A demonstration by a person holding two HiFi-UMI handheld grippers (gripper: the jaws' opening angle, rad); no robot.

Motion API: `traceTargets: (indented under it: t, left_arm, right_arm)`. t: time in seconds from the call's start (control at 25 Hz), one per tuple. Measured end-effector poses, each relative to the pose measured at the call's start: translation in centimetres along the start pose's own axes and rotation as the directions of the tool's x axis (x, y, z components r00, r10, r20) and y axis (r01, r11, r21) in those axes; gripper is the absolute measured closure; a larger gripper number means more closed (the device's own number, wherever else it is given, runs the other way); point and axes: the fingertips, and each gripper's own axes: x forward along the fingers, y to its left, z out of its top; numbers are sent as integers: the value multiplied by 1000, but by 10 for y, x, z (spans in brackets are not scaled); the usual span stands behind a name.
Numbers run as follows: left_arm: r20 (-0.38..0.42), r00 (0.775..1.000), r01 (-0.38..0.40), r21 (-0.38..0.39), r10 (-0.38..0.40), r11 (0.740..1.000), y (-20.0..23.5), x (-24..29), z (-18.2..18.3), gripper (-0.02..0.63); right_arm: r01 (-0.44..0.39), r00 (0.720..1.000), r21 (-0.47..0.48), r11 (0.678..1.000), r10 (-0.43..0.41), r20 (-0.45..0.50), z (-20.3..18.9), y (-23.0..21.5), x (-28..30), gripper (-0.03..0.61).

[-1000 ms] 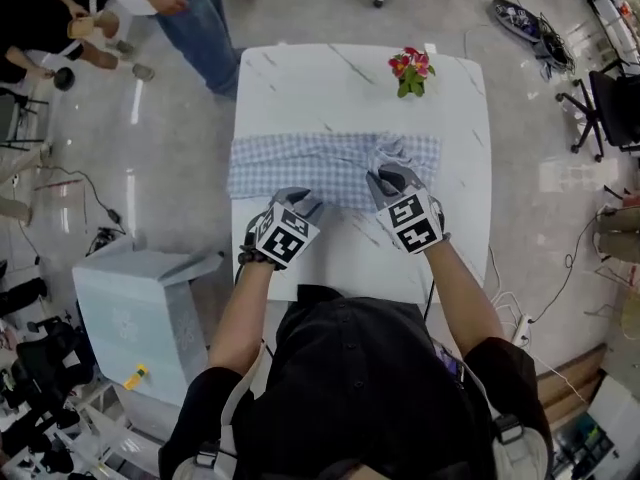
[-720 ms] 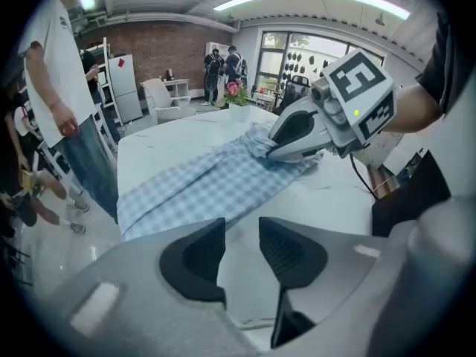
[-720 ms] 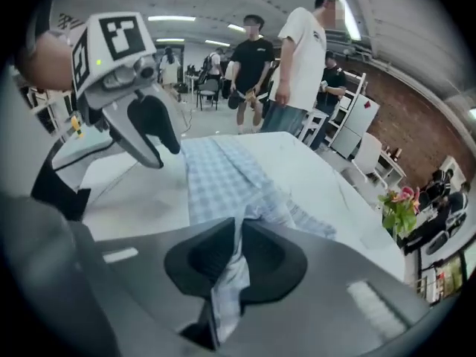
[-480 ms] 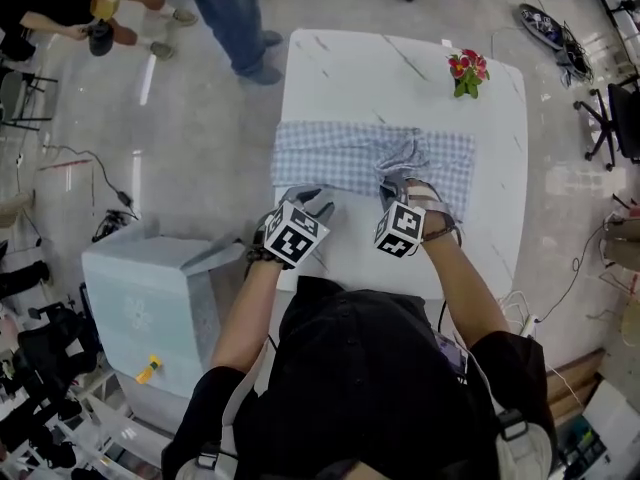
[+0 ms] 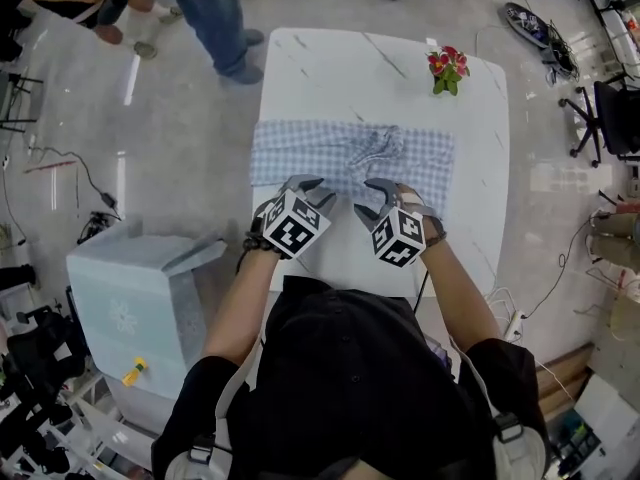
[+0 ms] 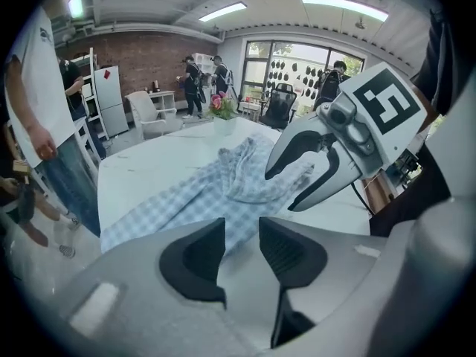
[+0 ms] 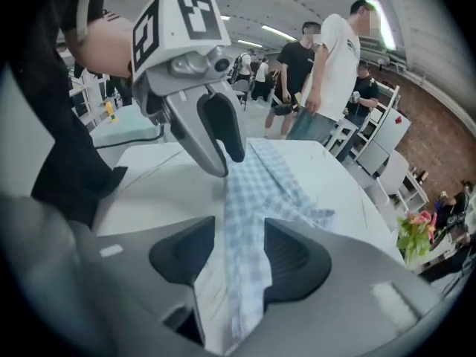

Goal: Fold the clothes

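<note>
Where the glossy white counter [image 5: 330, 68], faintly veined in grey and rounded at its corners, filled the head view, found a thin blue-and-white checked garment [image 5: 300, 148] spread across it as one long flat band reaching nearly from side to side. Noted a soft, lightly creased weave, and a bunched, twisted ridge [image 5: 375, 146] of the same cloth heaped right of the band's middle. Saw the left gripper [image 5: 312, 190] at the band's near edge, smooth grey shell topped by a cube of black-and-white square markers. Read its fingers [image 6: 197, 259] in the left gripper view as dark, ribbed, blunt pads standing a narrow gap apart, with only bare counter between them and the checked edge lying just beyond. Saw the right gripper [image 5: 366, 196] just beside it at the same near edge, below the ridge. Found its fingers [image 7: 294, 262] moderately apart, having just been opening, with a limp strip of the check running loose between the pads rather than pinched. Spotted a small bunch of red and pink flowers [image 5: 446, 68] with green leaves at the far right corner, apart from the cloth.
</note>
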Motion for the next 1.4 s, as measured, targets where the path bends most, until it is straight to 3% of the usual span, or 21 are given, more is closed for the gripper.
traceTargets:
  t: [0.28, 0.52, 0.68, 0.76, 0.84, 1.08, 1.24, 1.4]
  left_arm:
    - [33, 999, 24, -36, -23, 999, 4, 32, 41, 425]
    - [-52, 995, 83, -63, -87, 995, 4, 68, 37, 394]
    - [-94, 988, 120, -41, -123, 992, -2, 76, 28, 441]
    - [-95, 986, 131, -31, -133, 991, -6, 75, 27, 537]
    - [-76, 987, 140, -46, -144, 989, -10, 71, 27, 572]
    - [-59, 996, 66, -65, -70, 996, -3, 39, 19, 574]
    - [-113, 991, 57, -117, -71, 991, 1, 35, -3, 547]
    - [-146, 985, 62, -175, -88, 983, -6, 43, -35, 488]
  right_arm:
    - [93, 996, 71, 993, -94, 9, -23, -76, -35, 383]
    - [61, 998, 130, 990, -59, -17, -21, -115, -12, 403]
    - [9, 999, 130, 992, -5, -32, -13, -118, 14, 407]
    - [-12, 999, 136, 991, 18, -47, -10, -119, 27, 408]
    - [-24, 998, 146, 989, 32, -52, -8, -119, 39, 411]
    - [-5, 1000, 93, 996, 6, -12, 17, -105, 56, 410]
    - [-10, 999, 64, 998, 12, -36, 21, -94, 74, 410]
    - [-58, 996, 148, 987, 67, -53, 18, -95, 83, 417]
